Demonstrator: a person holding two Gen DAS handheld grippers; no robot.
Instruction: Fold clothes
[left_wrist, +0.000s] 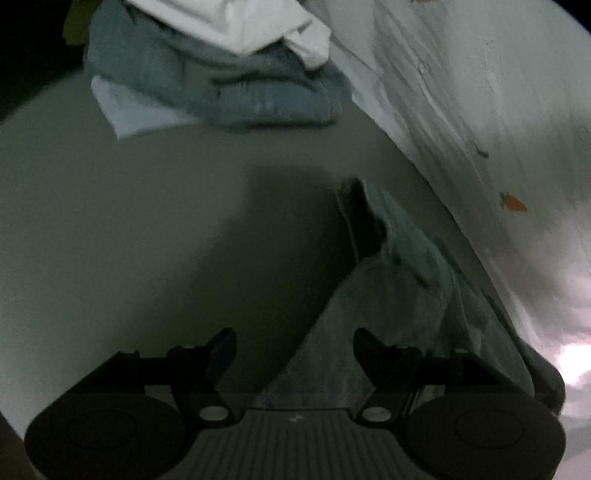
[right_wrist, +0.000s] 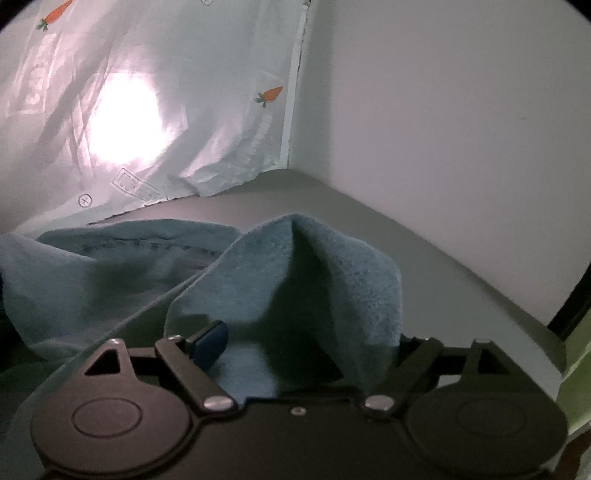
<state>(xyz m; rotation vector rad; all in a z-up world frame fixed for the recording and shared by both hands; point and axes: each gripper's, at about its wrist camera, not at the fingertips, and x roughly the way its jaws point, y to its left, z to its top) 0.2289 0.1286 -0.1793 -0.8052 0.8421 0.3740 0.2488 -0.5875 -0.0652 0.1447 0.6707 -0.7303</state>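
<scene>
Right gripper stands spread with the blue cloth bunched between its fingers, near the desk's far corner. Left gripper hangs released, empty. Clench on one edge only before lifting.

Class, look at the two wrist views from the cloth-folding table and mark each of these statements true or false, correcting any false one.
1. The left tool is open with nothing between its fingers. True.
2. The blue cloth lies flat and smooth on the table. False: it rises in a peaked fold in front of the right tool.
3. A pile of folded clothes sits at the far end of the table. True.
4. The sheet behind the table is printed with strawberries. False: the prints are small orange carrots.
5. The top item of the pile is white. True.
</scene>
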